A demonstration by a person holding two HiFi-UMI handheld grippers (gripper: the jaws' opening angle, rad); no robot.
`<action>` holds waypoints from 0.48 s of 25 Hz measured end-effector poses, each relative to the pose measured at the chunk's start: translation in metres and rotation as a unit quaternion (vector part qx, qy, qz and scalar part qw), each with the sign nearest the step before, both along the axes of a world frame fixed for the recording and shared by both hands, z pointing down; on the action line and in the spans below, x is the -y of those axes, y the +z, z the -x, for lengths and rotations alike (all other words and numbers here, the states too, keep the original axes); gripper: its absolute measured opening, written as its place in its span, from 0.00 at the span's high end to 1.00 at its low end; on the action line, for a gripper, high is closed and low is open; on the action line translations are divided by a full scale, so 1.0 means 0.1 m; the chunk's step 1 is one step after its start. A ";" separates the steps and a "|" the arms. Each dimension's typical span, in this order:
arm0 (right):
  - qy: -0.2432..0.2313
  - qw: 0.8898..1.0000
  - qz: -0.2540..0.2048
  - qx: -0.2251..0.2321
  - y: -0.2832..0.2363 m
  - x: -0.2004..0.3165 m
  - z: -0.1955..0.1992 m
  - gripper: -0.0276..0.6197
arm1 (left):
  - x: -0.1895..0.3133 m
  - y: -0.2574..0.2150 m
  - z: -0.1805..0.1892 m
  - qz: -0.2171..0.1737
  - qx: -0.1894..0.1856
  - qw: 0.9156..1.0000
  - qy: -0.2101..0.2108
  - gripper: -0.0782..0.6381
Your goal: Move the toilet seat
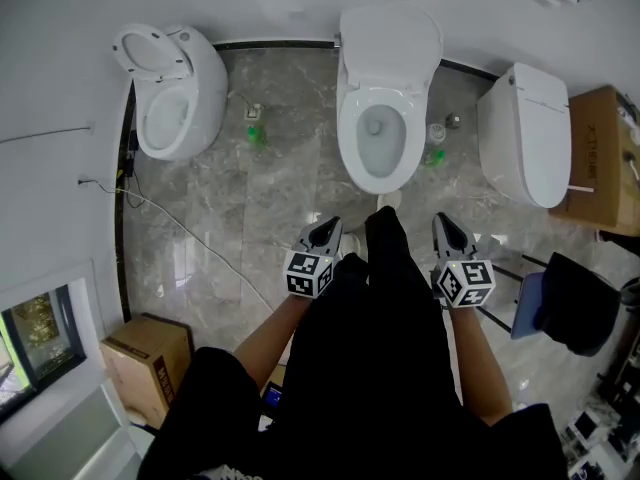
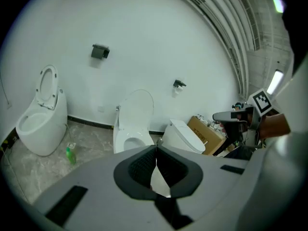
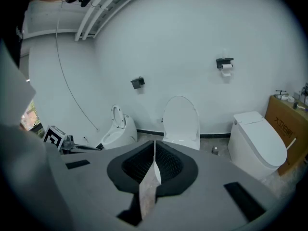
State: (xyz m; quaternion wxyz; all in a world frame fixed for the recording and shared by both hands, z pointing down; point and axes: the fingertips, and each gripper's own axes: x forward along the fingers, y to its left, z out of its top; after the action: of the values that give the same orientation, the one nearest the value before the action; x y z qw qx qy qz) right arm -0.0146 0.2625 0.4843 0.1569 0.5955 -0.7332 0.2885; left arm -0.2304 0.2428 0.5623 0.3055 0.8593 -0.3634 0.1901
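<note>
The middle toilet point(image 1: 378, 118) stands straight ahead of me with its lid point(image 1: 390, 43) raised against the wall and the white seat ring point(image 1: 375, 158) down on the bowl. The left gripper view shows this toilet point(image 2: 131, 129) too, as does the right gripper view point(image 3: 181, 121). My left gripper point(image 1: 327, 228) and right gripper point(image 1: 445, 224) hover side by side above the floor, short of the bowl's front. Both are shut with nothing between the jaws, as seen close up on the left gripper point(image 2: 155, 148) and the right gripper point(image 3: 154, 142).
A left toilet point(image 1: 175, 93) has its seat and lid up; a right toilet point(image 1: 525, 133) is closed. A green bottle point(image 1: 257, 134) and a cable point(image 1: 190, 233) lie on the marble floor. Cardboard boxes point(image 1: 150, 363) point(image 1: 600, 158) stand at the sides, and a black bag point(image 1: 580, 303) sits at the right.
</note>
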 end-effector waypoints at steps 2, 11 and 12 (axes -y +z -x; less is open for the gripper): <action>0.008 1.000 0.013 0.013 0.31 0.08 -0.09 0.91 | 0.08 0.25 -0.08 0.026 -0.004 1.000 -0.011 0.87; 0.016 0.995 0.094 0.039 1.93 0.51 -0.51 0.91 | 0.50 1.40 -0.23 0.149 -0.047 0.982 -0.106 0.87; 0.016 0.994 0.103 0.037 2.12 0.56 -0.57 0.91 | 0.61 1.53 -0.21 0.169 -0.068 0.974 -0.132 0.86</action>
State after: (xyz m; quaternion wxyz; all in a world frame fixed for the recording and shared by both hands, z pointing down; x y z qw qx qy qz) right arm 0.0428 0.2062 0.6958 0.1854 0.5768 -0.6951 0.3871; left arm -0.2099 0.1822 0.7155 0.4927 0.7506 -0.4147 0.1478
